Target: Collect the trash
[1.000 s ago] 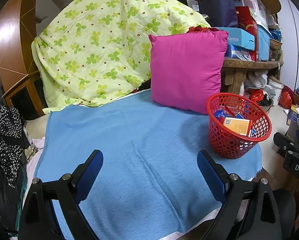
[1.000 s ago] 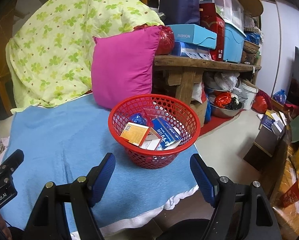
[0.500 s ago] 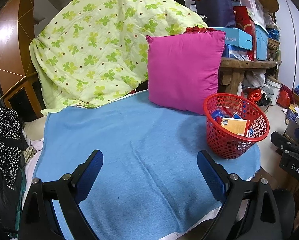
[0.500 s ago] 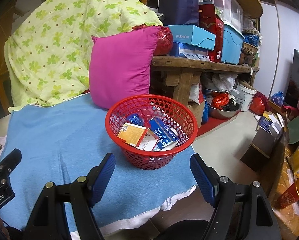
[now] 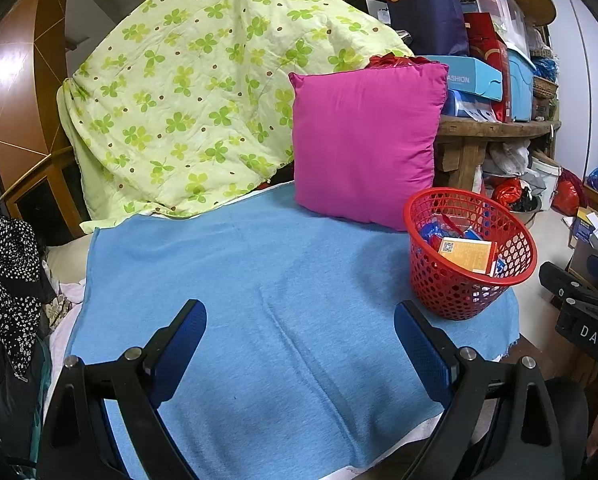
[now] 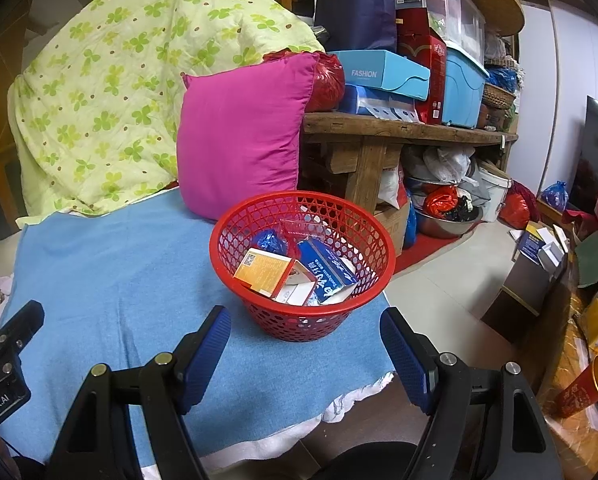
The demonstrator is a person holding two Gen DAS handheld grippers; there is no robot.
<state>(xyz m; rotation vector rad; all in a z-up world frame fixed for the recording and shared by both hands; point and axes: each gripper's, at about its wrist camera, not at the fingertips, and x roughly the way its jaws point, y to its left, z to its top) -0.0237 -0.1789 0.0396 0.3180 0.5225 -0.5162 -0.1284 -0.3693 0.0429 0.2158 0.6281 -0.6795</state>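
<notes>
Round red mesh basket [image 6: 303,276], flat cardboard boxes [image 6: 263,270], soft blue cloth [image 5: 227,288]

Black tool [image 6: 305,348] frames, blue ribbed pads [image 6: 207,354], silver screws

I note a red mesh basket [image 6: 303,276] holding an orange box [image 6: 262,270] and blue carton [image 6: 326,270]; plain light-blue cloth [image 5: 227,280]; magenta pillow [image 5: 365,148]; pale-green clover-print quilt [image 5: 203,92].
</notes>
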